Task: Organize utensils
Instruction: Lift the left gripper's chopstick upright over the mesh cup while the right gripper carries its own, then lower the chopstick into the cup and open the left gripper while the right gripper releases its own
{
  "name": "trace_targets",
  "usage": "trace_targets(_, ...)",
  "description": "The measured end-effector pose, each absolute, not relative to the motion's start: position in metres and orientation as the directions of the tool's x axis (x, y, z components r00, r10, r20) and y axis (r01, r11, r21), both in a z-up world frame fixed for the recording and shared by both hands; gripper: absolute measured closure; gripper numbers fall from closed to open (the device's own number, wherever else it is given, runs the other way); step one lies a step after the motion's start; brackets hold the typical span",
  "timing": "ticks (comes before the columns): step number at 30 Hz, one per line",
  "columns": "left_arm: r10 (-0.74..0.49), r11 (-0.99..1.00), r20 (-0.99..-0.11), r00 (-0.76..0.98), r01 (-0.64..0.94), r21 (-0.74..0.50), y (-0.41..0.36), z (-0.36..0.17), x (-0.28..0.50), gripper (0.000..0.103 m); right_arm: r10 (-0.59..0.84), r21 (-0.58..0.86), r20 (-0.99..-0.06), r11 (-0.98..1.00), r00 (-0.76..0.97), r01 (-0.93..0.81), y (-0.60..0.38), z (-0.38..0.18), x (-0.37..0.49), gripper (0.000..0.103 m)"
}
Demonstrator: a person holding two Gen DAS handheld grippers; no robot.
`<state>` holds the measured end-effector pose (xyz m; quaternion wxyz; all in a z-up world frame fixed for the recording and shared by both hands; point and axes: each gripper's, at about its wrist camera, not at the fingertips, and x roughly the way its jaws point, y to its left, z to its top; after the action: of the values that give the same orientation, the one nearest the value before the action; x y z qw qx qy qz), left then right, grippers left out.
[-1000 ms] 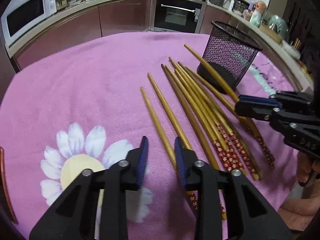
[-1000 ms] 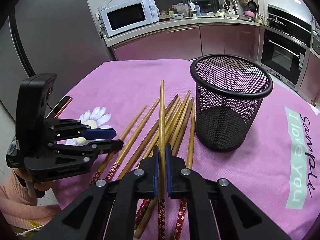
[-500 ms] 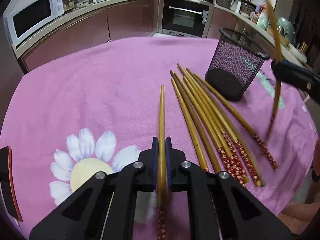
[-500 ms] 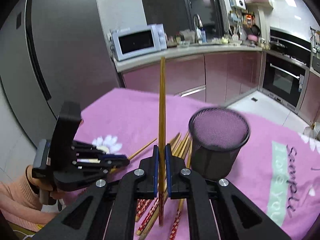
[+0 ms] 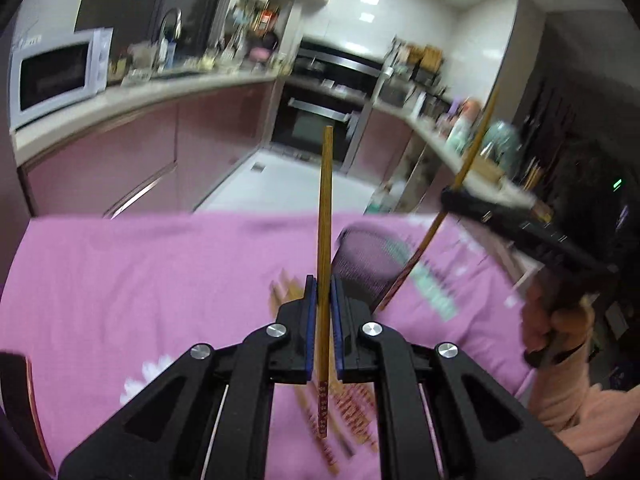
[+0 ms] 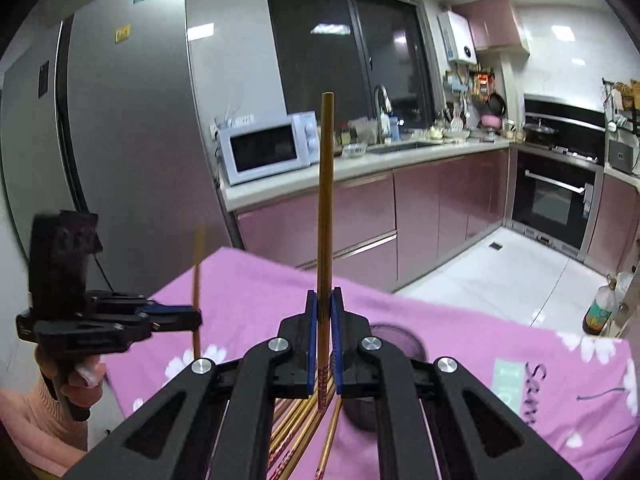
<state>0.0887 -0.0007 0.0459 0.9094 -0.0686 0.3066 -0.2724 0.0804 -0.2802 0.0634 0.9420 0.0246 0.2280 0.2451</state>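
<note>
Now, what we watch for, from our hands outward:
Left gripper [image 5: 320, 320]: its jaws are clenched on one chopstick [image 5: 324, 216], which stands upright between the blue pads, with the patterned end hanging below them and the bare end high above.
Left risk: we hold it low on its length, so the long upper part can lever in the pads; a quick swing could let it pivot or slip out.
Right gripper [image 6: 322, 328]: its jaws are likewise clenched on a second chopstick [image 6: 325, 216], upright, with the red patterned end just under the pads.
Right risk: we judge the same thin grip here; a tilted stick would meet the cup rim instead of dropping in.
Loose chopsticks [image 6: 304, 432]: the rest lie in a bundle on the pink cloth [image 5: 140, 272] over the counter, right under our hands.
Bundle risk: a dropped stick landing here could roll the others toward the edge.
Mesh cup [image 5: 368, 264]: it stands on the cloth just beyond the bundle, seemingly empty, though blur hides its inside.
Cup risk: it looks light, so a stick pushed against its wall might tip it.
Crossing risk: both sticks head for one opening; lowered together, we think they may knock each other.
Kitchen beyond: the microwave [image 6: 266, 152] and oven [image 5: 320, 120] stand well apart, no hazard.
</note>
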Motion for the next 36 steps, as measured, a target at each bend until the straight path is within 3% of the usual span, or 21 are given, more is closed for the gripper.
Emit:
trace_targets(6,-0.586,0.81,-0.397,0.707,0.496,-0.313,-0.024,0.096,0.099,0.096,0.428,0.14,-0.388,0.903,0.816,-0.406,-0.293,0.08,0.092,0.098)
trace_targets(13,-0.585,0.81,-0.333,0.739,0.511,-0.289,-0.072,0.125,0.127,0.096,0.379,0.122,-0.44,0.923,0.814,-0.364,-0.297,0.064,0.118,0.098)
trace_targets(23,-0.598,0.799,-0.374,0.709,0.492,-0.346,-0.115,0.093,0.18,0.096,0.375,0.13,-0.546,0.921,0.749,-0.367,-0.284,0.027,0.137,0.098)
trace_targets(36,-0.522,0.848,-0.57,0.634,0.461,-0.263,-0.153,0.01,0.22,0.095,0.38,0.17,-0.648,0.917,0.66,-0.361,-0.275,0.002,0.161,0.095)
